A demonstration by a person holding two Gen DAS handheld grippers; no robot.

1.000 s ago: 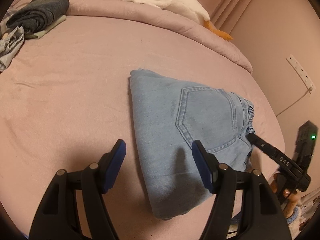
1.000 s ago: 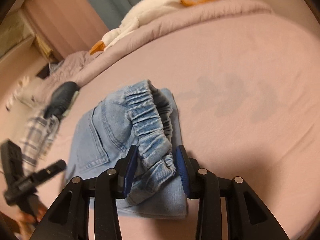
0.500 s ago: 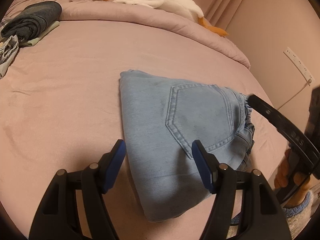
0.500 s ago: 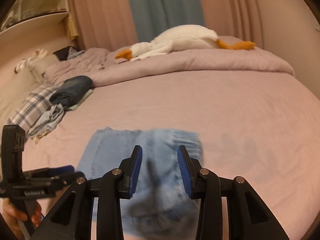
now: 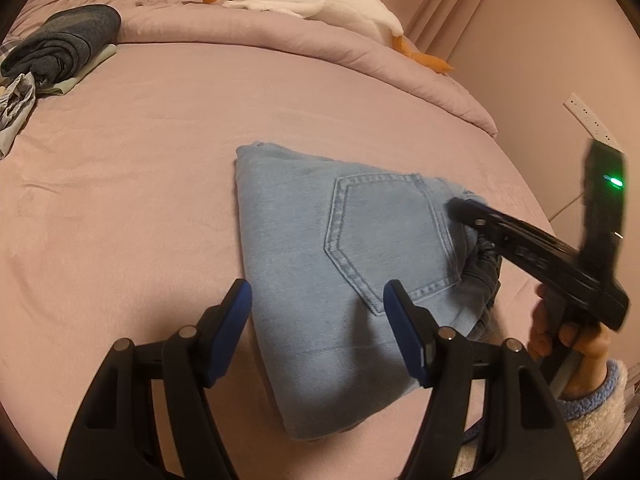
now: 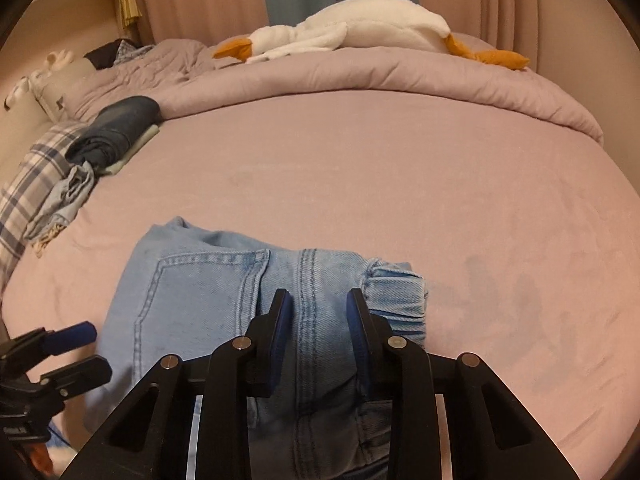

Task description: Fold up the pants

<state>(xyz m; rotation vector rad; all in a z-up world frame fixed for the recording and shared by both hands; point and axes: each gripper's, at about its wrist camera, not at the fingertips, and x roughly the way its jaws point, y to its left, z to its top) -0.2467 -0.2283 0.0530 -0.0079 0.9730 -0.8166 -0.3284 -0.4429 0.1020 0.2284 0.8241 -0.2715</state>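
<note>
**A:** Denim first, then; how far along are the pants (image 5: 344,264)?

**B:** Pale blue, already a compact bundle on the bed (image 5: 160,184), back pocket upward; I'd judge the folding nearly finished; what seems left is settling the waistband end flat and letting go.

**A:** Where do they lie?

**B:** Taking the white stuffed goose (image 6: 360,28) as the mark: well apart from it, on the near stretch of sheet below the quilt roll it rests on; the dark rolled clothes (image 6: 116,132) sit off to one side, closer to the goose than the pants are.

**A:** And your claws?

**B:** My right claw (image 6: 318,320) slants down over the waistband end; its jaws have just been closing, with a ridge of denim and its seam between them; whether the pads truly pinch it I cannot tell. My left claw (image 5: 318,320) stands wide, hanging just above the folded edge nearest me, nothing held; it too tilts downward. My hand (image 5: 568,340) on the right handle shows beyond a fleecy cuff.
</note>
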